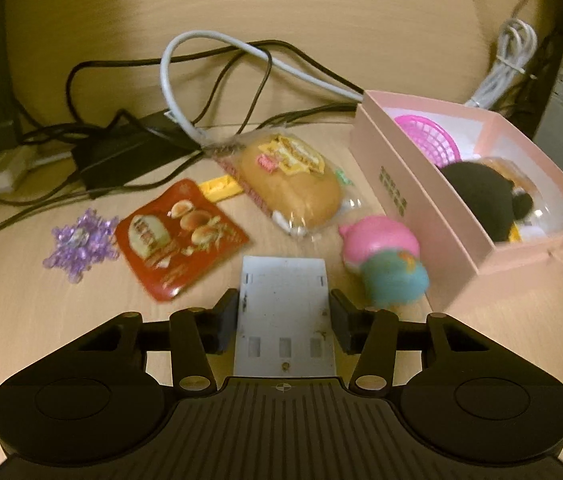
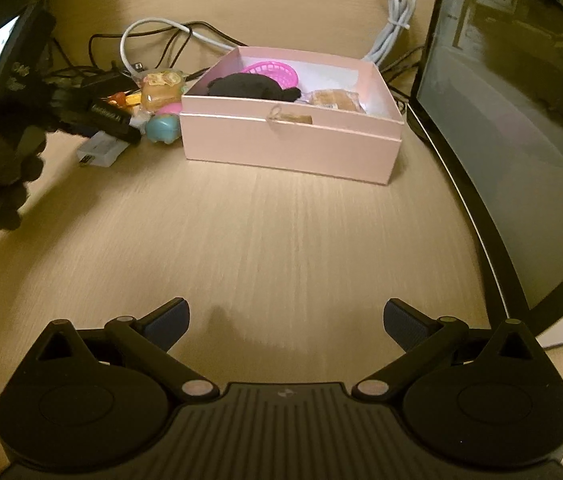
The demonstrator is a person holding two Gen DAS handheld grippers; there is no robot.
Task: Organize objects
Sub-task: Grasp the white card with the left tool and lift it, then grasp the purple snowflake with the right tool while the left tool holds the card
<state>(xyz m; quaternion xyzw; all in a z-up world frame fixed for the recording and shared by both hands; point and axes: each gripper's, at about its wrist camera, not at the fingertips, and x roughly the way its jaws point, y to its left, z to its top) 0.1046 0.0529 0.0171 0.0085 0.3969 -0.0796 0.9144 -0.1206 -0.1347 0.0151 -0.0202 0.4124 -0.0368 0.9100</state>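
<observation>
Left wrist view: a white plate (image 1: 284,312) is clamped lengthwise by the left gripper (image 1: 284,322), the box (image 1: 433,216) lying ahead-right; the right gripper (image 2: 286,322) is spread, empty.

In the left wrist view we find the red snack packet (image 1: 179,236) and the purple snowflake (image 1: 79,243) smeared by blur, their print unreadable; the pink box (image 1: 417,196) hides most of the black plush (image 1: 481,196) and pink basket (image 1: 429,136) inside it; in the right wrist view the monitor (image 2: 521,128) runs off the right edge; the left claw (image 2: 115,120) covers the toys at upper left.
</observation>
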